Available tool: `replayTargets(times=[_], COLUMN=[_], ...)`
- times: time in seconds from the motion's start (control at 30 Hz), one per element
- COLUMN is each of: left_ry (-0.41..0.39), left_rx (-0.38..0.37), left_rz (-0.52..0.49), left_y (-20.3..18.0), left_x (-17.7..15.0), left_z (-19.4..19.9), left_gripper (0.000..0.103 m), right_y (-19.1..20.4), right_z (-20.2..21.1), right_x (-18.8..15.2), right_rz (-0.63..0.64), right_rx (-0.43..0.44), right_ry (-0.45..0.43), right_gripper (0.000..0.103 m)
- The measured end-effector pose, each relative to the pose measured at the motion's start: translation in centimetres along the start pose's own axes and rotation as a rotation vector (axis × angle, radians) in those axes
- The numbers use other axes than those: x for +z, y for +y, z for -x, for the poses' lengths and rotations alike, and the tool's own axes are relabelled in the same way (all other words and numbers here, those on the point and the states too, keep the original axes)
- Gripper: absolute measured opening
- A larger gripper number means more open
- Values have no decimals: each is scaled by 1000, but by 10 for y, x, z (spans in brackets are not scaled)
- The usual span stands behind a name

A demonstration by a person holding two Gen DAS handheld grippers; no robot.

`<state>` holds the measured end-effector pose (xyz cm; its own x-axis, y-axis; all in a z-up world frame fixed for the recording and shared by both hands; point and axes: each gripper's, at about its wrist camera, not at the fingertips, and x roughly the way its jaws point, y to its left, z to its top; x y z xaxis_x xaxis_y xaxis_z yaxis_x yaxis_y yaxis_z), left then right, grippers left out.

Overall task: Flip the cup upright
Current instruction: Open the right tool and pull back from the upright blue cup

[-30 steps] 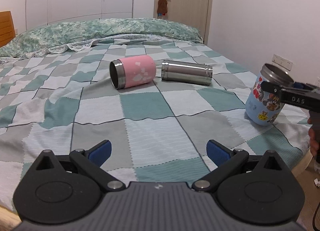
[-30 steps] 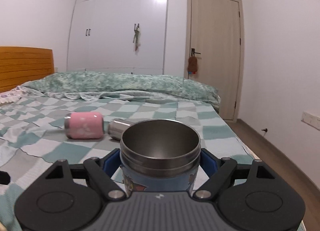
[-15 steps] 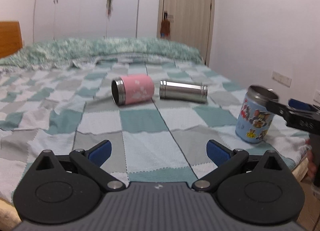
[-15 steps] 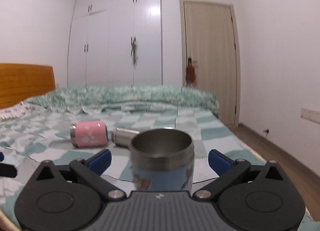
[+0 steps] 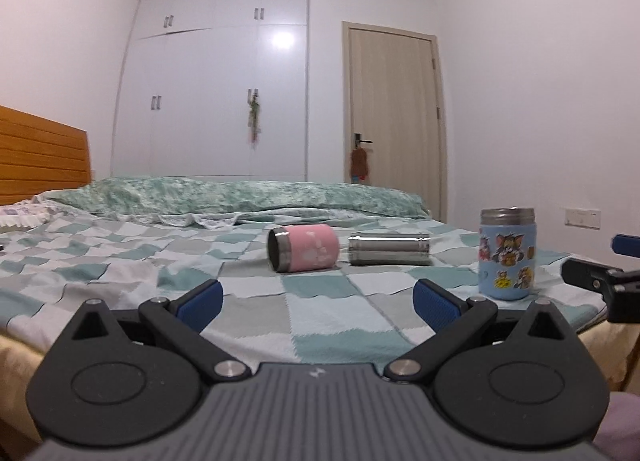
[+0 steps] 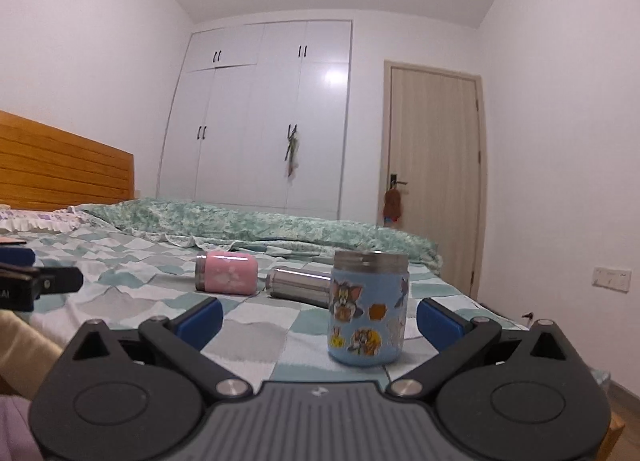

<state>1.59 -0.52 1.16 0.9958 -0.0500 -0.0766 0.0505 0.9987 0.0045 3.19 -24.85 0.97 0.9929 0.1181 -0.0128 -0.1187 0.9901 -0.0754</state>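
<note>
The blue cartoon cup (image 6: pixel 368 309) is being seen standing upright, mouth up, on the checked bedspread (image 5: pixel 332 321) near the bed's right edge, just ahead of the right gripper (image 6: pixel 318 313), whose fingers are being held wide apart with nothing between them; the cup is sitting toward the right-hand finger but is not being touched by either pad. The left gripper (image 5: pixel 318 297) is likewise being held fully open and empty, low at the near edge of the bed. Further in, the pink cup (image 5: pixel 304 247) is being shown lying on its side, its long axis running left to right and its open mouth turned toward the left, with the steel tumbler (image 5: pixel 389 249) lying just beside it on the right, on the same line. Judged from both views, the pink cup is being faced more squarely by the left gripper, so a reach from that side is probably favoured.
</note>
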Motion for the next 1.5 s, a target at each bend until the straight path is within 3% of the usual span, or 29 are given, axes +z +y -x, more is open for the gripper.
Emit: replayTargets(times=[0.23, 1.5], left_ry=[-15, -21], left_rx=[61, 59], left_rz=[37, 33], left_y=[10, 11], left_x=[-10, -13], left_z=[5, 7], left_gripper=[103, 103], right_y=[3, 6], right_z=[11, 12], right_x=[-8, -10], right_rz=[-15, 0], right_rx=[-30, -28], right_ry=[-33, -34], right_gripper=[103, 103])
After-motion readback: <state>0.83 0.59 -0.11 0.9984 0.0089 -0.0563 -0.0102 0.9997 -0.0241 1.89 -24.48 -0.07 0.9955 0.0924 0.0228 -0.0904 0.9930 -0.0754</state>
